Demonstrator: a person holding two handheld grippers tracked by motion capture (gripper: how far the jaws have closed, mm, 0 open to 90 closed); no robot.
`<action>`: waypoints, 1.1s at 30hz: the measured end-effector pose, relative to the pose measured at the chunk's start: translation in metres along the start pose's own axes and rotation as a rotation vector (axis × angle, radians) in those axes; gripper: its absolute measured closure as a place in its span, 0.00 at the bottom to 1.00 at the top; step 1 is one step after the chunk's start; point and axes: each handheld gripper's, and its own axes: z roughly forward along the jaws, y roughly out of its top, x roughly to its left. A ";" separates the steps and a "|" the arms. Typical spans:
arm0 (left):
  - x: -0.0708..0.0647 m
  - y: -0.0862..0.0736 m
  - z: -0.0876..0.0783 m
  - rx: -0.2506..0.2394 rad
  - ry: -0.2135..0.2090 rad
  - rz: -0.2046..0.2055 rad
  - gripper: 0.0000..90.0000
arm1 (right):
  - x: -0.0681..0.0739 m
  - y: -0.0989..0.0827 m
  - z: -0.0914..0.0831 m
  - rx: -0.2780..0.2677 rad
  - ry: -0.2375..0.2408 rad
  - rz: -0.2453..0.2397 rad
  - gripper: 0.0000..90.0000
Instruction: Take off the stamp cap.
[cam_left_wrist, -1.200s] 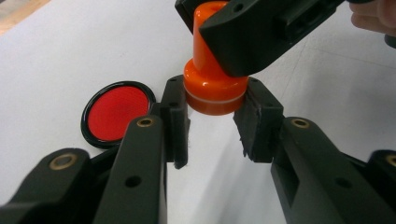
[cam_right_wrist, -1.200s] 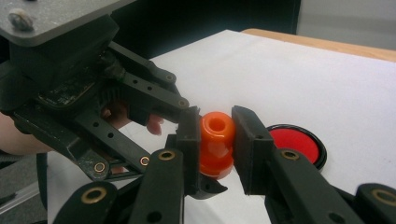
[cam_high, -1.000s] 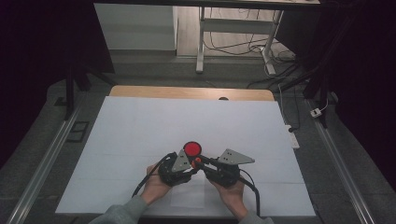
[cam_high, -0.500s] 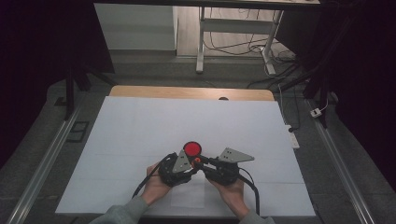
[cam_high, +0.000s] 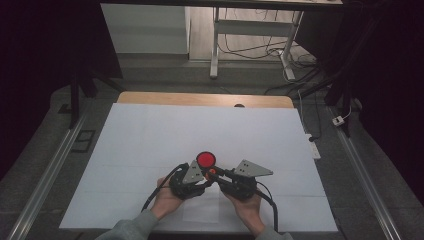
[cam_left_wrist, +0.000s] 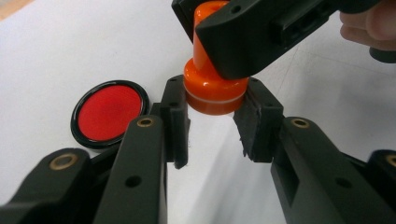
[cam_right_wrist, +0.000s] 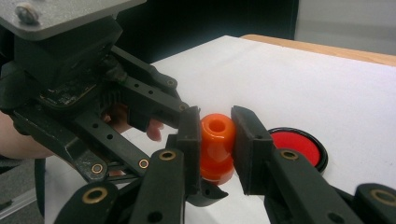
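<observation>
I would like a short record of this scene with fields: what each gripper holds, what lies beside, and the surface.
left gripper: shut on the wide base of the orange stamp
right gripper: shut on the narrow handle of the orange stamp
stamp position: upright, base just above the white sheet
red ink pad: open, round, black rim, lying flat beside the stamp
surface: white sheet on a wooden table

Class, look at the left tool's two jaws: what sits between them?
The wide base of the orange stamp sits between them in the left gripper view; the right tool clamps its narrow handle from above.
</observation>
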 end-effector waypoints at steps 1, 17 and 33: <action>0.000 0.000 0.000 0.000 0.000 -0.001 0.73 | 0.000 0.000 0.000 0.000 0.001 0.001 0.82; 0.010 -0.003 -0.011 -0.007 0.043 -0.014 0.73 | -0.022 0.008 -0.025 -0.055 -0.050 0.037 0.82; 0.026 -0.014 -0.030 -0.030 0.036 -0.066 0.73 | -0.025 0.009 -0.025 -0.049 -0.027 0.048 0.81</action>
